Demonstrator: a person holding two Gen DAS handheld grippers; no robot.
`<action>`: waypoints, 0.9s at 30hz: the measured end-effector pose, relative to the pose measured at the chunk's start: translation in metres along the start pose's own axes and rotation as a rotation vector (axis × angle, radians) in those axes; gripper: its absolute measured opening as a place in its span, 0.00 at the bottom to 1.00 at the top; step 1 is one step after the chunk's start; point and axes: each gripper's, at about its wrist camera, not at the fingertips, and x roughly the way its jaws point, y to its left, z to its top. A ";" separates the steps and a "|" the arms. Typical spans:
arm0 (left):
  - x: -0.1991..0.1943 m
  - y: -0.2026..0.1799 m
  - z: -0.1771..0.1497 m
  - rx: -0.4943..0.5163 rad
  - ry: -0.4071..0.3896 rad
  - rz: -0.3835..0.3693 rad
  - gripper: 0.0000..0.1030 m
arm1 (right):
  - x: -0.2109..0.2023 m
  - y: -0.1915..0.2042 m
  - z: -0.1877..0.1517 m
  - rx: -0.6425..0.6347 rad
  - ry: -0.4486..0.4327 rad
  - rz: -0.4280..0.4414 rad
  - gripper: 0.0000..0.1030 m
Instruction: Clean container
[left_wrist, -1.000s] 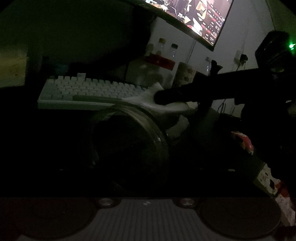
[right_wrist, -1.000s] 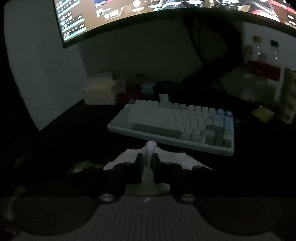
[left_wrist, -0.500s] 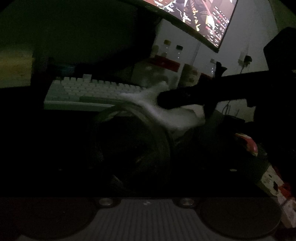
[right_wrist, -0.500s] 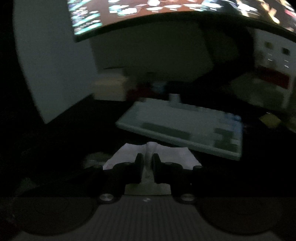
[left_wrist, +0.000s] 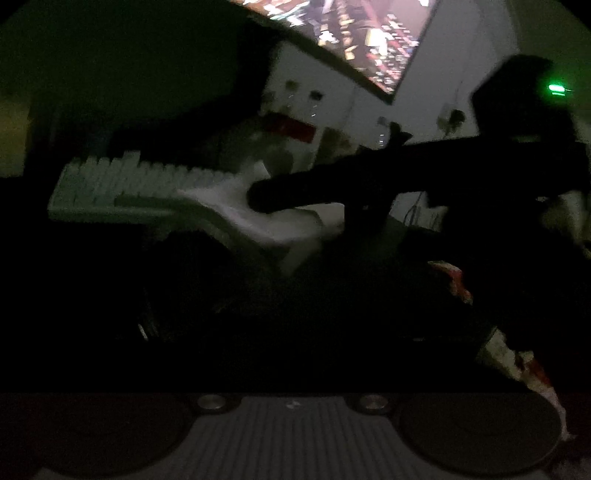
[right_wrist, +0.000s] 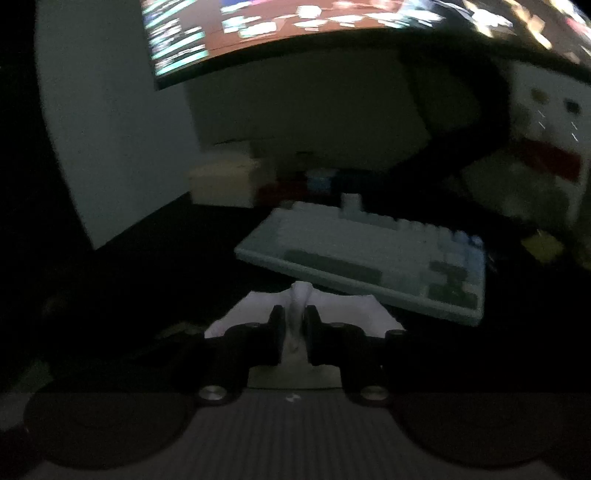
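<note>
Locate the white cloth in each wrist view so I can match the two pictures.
Left wrist view: the white cloth sits at centre, pinched at the tip of the right gripper, which reaches in from the right.
Right wrist view: the white cloth is at lower centre, clamped between that gripper's own fingers.
Shared landmark: the white keyboard lies just behind the cloth in both views.

A pale mechanical keyboard with grey keys (right_wrist: 373, 254) lies on the dark counter (right_wrist: 177, 258) beneath a curved lit monitor (right_wrist: 332, 26). A cream box (right_wrist: 221, 184) stands behind it; a red-banded pale package (left_wrist: 291, 129) stands farther along.
</note>
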 end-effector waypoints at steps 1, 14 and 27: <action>-0.002 -0.001 0.000 -0.004 -0.014 -0.020 0.09 | -0.001 -0.004 -0.001 0.015 -0.005 -0.003 0.12; -0.018 0.004 0.008 -0.061 -0.083 -0.082 0.51 | -0.001 -0.028 -0.008 0.067 -0.056 0.024 0.12; 0.009 0.015 0.000 -0.032 0.040 0.055 0.58 | -0.003 0.017 -0.009 -0.035 -0.035 0.112 0.14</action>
